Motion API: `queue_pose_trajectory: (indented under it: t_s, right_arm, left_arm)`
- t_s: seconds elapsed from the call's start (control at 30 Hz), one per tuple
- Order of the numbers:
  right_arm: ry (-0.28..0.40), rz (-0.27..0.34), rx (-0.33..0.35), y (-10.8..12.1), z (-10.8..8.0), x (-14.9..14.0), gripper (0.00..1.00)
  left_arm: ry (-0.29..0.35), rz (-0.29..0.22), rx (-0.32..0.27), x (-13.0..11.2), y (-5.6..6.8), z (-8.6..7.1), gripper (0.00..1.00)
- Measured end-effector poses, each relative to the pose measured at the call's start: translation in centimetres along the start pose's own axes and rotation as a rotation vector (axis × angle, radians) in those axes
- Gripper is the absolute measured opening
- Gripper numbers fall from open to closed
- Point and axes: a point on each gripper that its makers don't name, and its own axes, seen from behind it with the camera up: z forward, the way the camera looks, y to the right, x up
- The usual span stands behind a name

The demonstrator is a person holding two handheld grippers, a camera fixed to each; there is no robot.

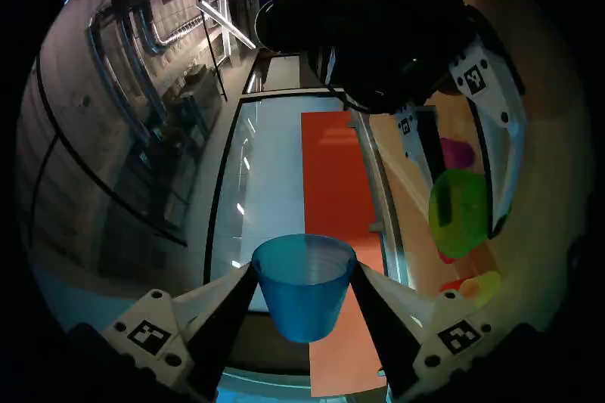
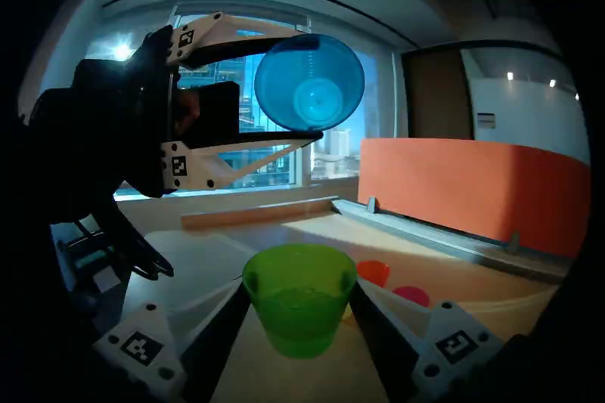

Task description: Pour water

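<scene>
- While the left tool (image 1: 304, 274) pinched the blue cup (image 1: 304, 303) between both fingers, its own view looked past the rim at an orange partition (image 1: 333, 191).
- The right gripper view showed that cup tipped sideways, mouth toward the camera, held high.
- The right tool (image 2: 300, 289) clamped the green cup (image 2: 300, 316) upright over the surface (image 2: 469, 286), an orange cup (image 2: 373, 271) and a pink cup (image 2: 412, 295) behind it.

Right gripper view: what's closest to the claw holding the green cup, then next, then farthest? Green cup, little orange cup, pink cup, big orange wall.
1. Green cup: right between the right claw fingers.
2. Orange cup and pink cup: just behind, to the right; too close to call.
3. Orange wall: far back on the right.
</scene>
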Motion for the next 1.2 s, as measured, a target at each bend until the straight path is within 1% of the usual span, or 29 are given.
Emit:
queue_pose_trajectory:
  t_s: [0.1, 0.2, 0.33, 0.43, 0.8, 1.07, 1.2]
  right_arm:
    - [0.001, 0.000, -0.001, 0.1, 0.0, 0.1, 0.89]
    - [0.002, 0.001, -0.002, 0.1, 0.0, 0.2, 0.89]
    - [0.003, -0.001, -0.003, 0.1, 0.0, 0.3, 0.89]
    - [0.005, 0.000, -0.004, 0.2, -0.1, 0.4, 0.89]
    - [0.016, 0.000, -0.012, 0.5, -0.6, 0.6, 0.89]
    - [0.022, 0.000, -0.018, 0.8, -1.0, 0.2, 0.89]
    - [0.027, 0.000, -0.021, 1.0, -1.2, 0.2, 0.89]
  left_arm:
    - [0.001, -0.027, -0.001, 0.0, -0.1, 0.0, 0.86]
    - [0.000, -0.068, -0.003, -0.2, -0.2, 0.0, 0.86]
    - [0.003, -0.147, -0.011, -0.5, -0.4, 0.1, 0.86]
    - [0.007, -0.222, -0.019, -0.6, -0.6, 0.3, 0.86]
    - [0.023, -0.550, -0.033, -1.4, -1.1, 1.0, 0.86]
    - [0.032, -0.748, -0.029, -1.9, -1.7, 0.8, 0.86]
    - [0.023, -0.850, -0.033, -2.4, -1.6, 0.9, 0.86]
